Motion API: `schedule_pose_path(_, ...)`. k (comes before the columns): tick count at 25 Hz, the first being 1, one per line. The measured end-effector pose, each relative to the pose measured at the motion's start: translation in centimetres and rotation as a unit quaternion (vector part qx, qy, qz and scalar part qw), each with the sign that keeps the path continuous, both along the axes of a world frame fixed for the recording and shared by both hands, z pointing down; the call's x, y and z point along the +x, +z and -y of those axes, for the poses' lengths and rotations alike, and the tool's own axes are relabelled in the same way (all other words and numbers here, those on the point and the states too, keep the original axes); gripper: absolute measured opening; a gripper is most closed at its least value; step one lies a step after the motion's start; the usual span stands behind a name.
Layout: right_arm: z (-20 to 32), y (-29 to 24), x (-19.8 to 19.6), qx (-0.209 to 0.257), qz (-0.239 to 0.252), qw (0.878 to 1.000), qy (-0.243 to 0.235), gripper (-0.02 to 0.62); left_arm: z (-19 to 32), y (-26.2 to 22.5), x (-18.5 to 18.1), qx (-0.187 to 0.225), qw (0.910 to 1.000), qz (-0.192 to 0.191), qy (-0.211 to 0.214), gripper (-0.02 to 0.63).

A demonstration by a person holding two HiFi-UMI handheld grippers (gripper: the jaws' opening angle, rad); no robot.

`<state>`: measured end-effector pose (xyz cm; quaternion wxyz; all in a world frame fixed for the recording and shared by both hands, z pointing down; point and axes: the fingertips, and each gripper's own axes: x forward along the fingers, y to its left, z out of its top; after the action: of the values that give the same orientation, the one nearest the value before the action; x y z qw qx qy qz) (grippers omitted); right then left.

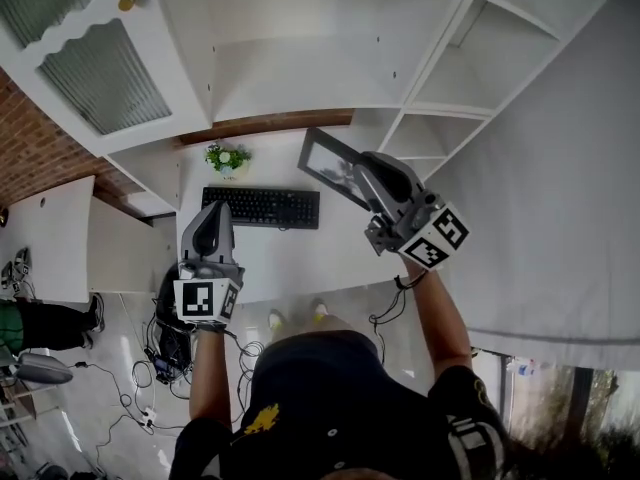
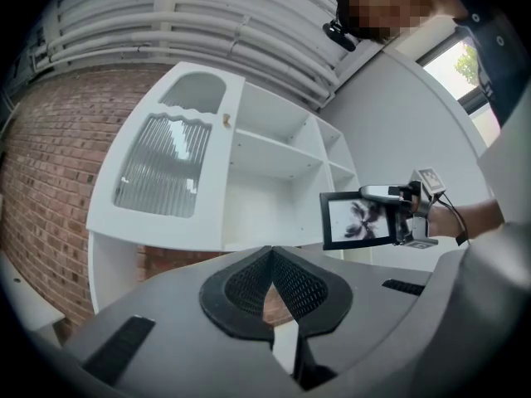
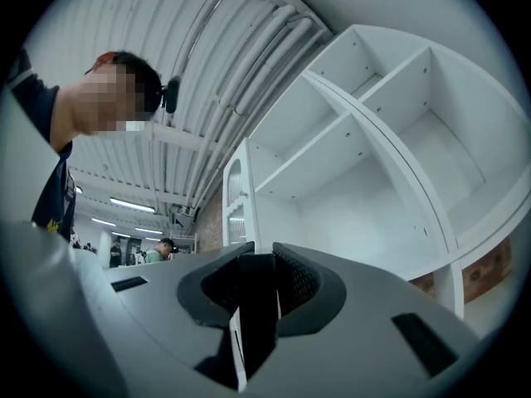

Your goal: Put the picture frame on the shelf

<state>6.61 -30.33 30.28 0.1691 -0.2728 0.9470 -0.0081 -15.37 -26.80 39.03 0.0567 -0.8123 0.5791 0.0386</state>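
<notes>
Pointing upward, right claw (image 1: 363, 172) clamps picture frame (image 1: 326, 164) near shelf (image 1: 300, 73); left claw (image 1: 214, 210) closed.

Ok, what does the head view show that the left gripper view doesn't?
Head view only: the keyboard and small potted plant on the desk. Left gripper view only: the left hand-held gripper up close, jaws together, nothing between them. Both: the right hand-held gripper clamping the picture frame before the white shelf unit with its ribbed glass door.
</notes>
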Motion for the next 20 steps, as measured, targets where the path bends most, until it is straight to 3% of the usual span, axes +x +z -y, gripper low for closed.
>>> schedule_pose_path(20,9.9,-5.8,-2.5,0.002,0.0,0.999,-0.049,0.064,2.4,-1.0,-1.9,0.015,0.9997,-0.001,0.017,0.017)
